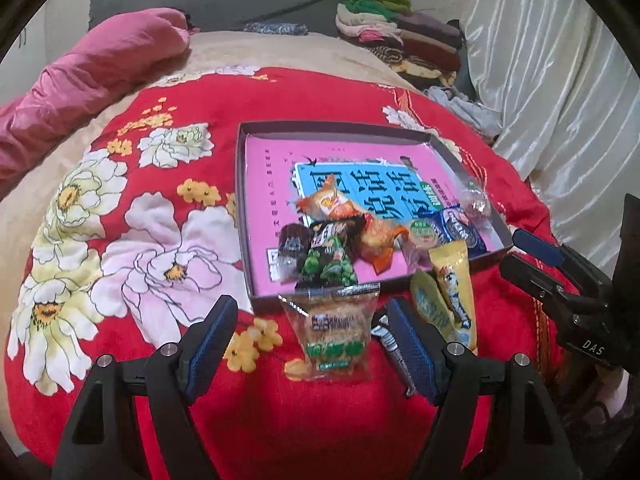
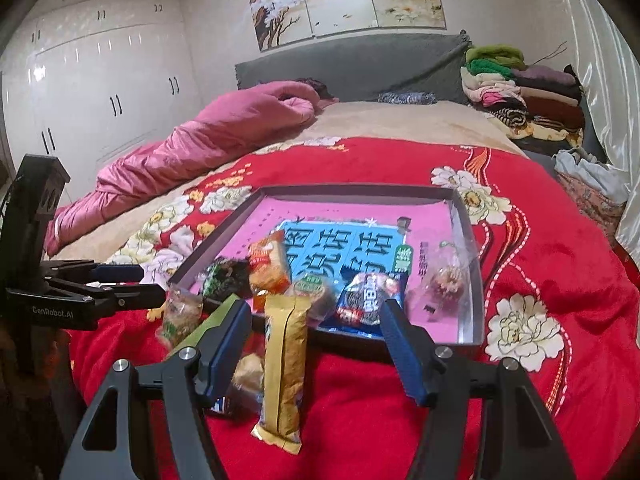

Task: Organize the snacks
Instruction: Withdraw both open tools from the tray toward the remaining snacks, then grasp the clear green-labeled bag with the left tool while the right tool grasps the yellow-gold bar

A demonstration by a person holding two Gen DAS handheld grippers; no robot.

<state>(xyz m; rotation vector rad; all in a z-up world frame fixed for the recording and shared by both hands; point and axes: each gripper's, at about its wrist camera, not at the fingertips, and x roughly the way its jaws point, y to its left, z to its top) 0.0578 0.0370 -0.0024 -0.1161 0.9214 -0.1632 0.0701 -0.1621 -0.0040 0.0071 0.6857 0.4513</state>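
Both fisheye views are evenly and fairly brightly lit by soft indoor light, with only faint shadows on the red floral blanket [image 1: 168, 184]. Glare streaks the glossy white wardrobe doors [image 2: 100, 80] and the satin curtain [image 1: 540, 80]. Straight lines bow strongly toward the black vignetted corners, and the snack packets nearest the lenses, such as the yellow wafer pack [image 2: 282, 364], look soft and slightly smeared.

Two handheld grippers point forward and downward, side by side. The left gripper [image 1: 310, 344] has its blue-padded jaws spread apart, gripping nothing. The right gripper [image 2: 314, 342] also stands with jaws parted, apparently not pressing on anything, though blur makes that uncertain.
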